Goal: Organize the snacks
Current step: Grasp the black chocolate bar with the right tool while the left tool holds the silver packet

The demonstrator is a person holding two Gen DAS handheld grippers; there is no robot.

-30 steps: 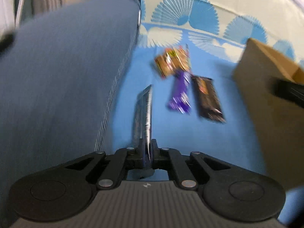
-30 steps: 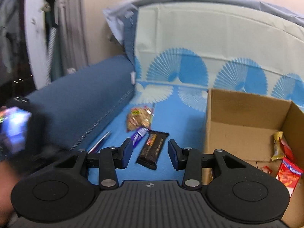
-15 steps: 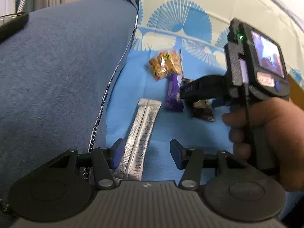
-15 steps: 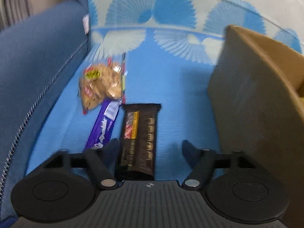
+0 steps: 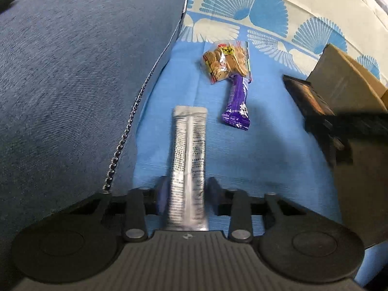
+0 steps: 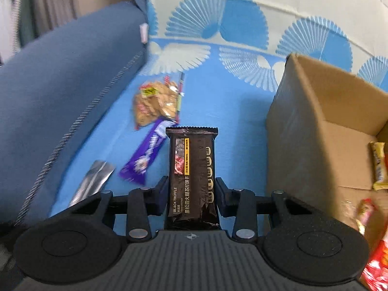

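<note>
Snacks could slip: both claws are closing, left gripper [image 5: 185,195] around the silver sachet [image 5: 188,155], right gripper [image 6: 191,194] around the black cracker pack [image 6: 192,177], and those slick wrappers might squirt out.

I'm in a home, on a bed or sofa: a blue cushion [image 5: 72,77] on my left, a fan-print sheet [image 6: 218,101] beneath, curtains [image 6: 48,12] behind, a cardboard box [image 6: 315,126] of snacks.
</note>
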